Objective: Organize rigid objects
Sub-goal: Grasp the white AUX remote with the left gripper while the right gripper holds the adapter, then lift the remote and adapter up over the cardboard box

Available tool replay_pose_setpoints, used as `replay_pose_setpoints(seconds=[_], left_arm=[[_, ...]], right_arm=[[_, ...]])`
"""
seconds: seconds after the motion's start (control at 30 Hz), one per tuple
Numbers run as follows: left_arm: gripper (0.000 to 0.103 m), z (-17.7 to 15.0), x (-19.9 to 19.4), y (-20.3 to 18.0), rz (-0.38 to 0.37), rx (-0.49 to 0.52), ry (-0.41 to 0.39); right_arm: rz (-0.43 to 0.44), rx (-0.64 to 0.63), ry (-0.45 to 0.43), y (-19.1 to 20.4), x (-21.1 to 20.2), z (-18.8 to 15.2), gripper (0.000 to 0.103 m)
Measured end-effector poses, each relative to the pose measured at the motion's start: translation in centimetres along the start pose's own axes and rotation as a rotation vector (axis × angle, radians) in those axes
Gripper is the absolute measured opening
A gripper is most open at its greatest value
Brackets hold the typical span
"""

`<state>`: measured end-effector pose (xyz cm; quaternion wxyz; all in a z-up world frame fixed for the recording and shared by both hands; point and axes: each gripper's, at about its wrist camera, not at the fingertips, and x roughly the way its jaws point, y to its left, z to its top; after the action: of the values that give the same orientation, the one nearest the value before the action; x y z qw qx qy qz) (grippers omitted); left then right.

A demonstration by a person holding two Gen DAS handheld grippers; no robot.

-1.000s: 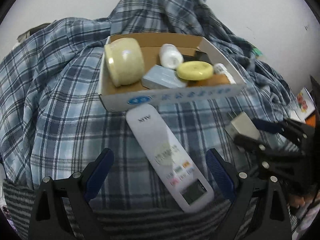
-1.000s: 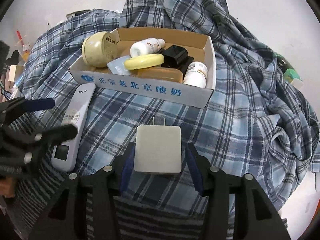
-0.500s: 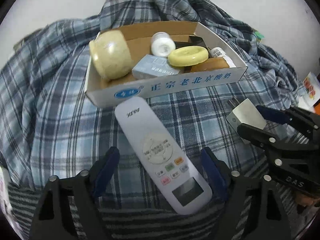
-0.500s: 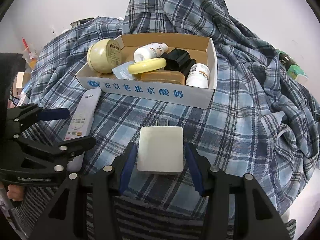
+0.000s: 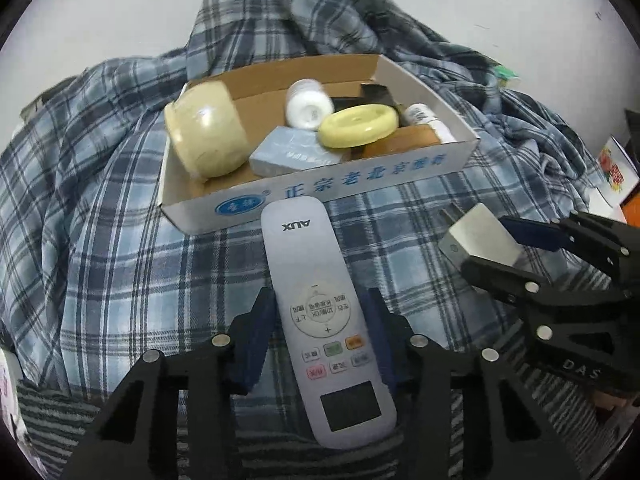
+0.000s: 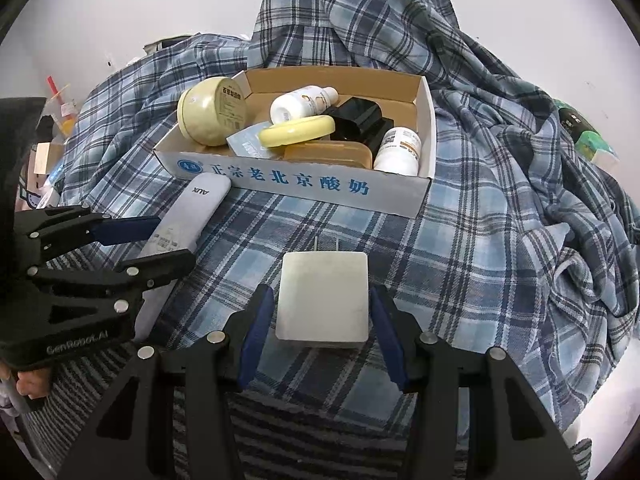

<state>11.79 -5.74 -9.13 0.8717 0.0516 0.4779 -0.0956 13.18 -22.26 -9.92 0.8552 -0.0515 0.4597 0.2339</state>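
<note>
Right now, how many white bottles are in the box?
2. One white bottle lies toward the back, behind the yellow disc; another sits at the front right corner. More may hide underneath.
</note>
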Motion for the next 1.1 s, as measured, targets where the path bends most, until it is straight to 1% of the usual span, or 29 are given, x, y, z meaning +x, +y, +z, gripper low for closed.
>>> replay_pose_setpoints(seconds=[0.1,0.13,0.17,0.23,0.33,0.4,0.5,0.53,0.6,0.63,0.67,0.7,0.77,0.9,0.97,1.0,1.1], left_arm=[[0.047,0.1,0.0,-0.2,-0.002,0.016,0.004],[0.048,0.1,0.2,-0.2,0.006,0.024,0.017],[0.051,0.1,0.6,-0.2,0.018,0.025,0.035],[0.051,0.2,1.0,-0.2,0.02,0.014,0.054],[0.051,0.1,1.1,-0.2,0.018,0.012,0.055],[0.049,0.1,1.2,-0.3,0.012,0.006,0.054],[0.046,-0.2,1.0,0.2,0.006,-0.015,0.03],[0.045,-0.3,0.9,0.3,-0.011,-0.019,0.018],[0.044,-0.6,-0.2,0.2,-0.052,-0.008,-0.038],[0.044,-0.8,-0.6,0.0,-0.046,0.008,-0.057],[0.044,-1.0,-0.9,-0.7,-0.029,0.047,-0.07],[0.043,-1.1,-0.8,-1.4,-0.02,0.081,-0.063],[0.043,-1.1,-0.4,-2.2,0.008,0.105,-0.044],[0.044,-1.0,0.2,-1.6,0.017,0.068,-0.013],[0.052,-1.1,0.8,-1.6,0.075,0.061,0.009],[0.054,-1.1,0.7,-1.6,0.082,0.062,0.004],[0.055,-1.2,0.7,-1.7,0.094,0.061,0.009]], right_arm=[[-0.004,0.007,-0.001,-0.1,0.0,0.0,0.049],[-0.007,0.008,0.001,-0.1,0.0,0.0,0.049],[-0.008,0.009,0.002,-0.1,0.0,0.0,0.049],[-0.007,0.007,0.001,-0.1,0.0,0.0,0.049],[-0.007,0.005,-0.003,0.0,-0.1,0.0,0.049],[-0.008,0.002,-0.005,0.0,-0.2,0.0,0.049],[-0.007,0.002,-0.007,0.1,-0.2,0.0,0.049],[-0.006,0.004,-0.009,0.1,-0.3,0.0,0.049],[0.0,0.005,-0.015,0.1,-0.4,0.0,0.049],[0.0,0.004,-0.017,0.1,-0.4,0.0,0.049],[-0.002,0.003,-0.016,0.2,-0.4,0.0,0.049],[-0.005,0.002,-0.012,0.2,-0.3,0.0,0.049],[-0.011,0.002,-0.007,0.2,-0.2,0.0,0.049],[-0.011,0.006,-0.012,0.1,-0.2,0.0,0.049],[-0.012,0.003,-0.012,0.1,-0.3,0.0,0.049],[-0.012,0.002,-0.013,0.0,-0.3,0.0,0.049],[-0.012,0.002,-0.014,0.1,-0.3,0.0,0.049]])
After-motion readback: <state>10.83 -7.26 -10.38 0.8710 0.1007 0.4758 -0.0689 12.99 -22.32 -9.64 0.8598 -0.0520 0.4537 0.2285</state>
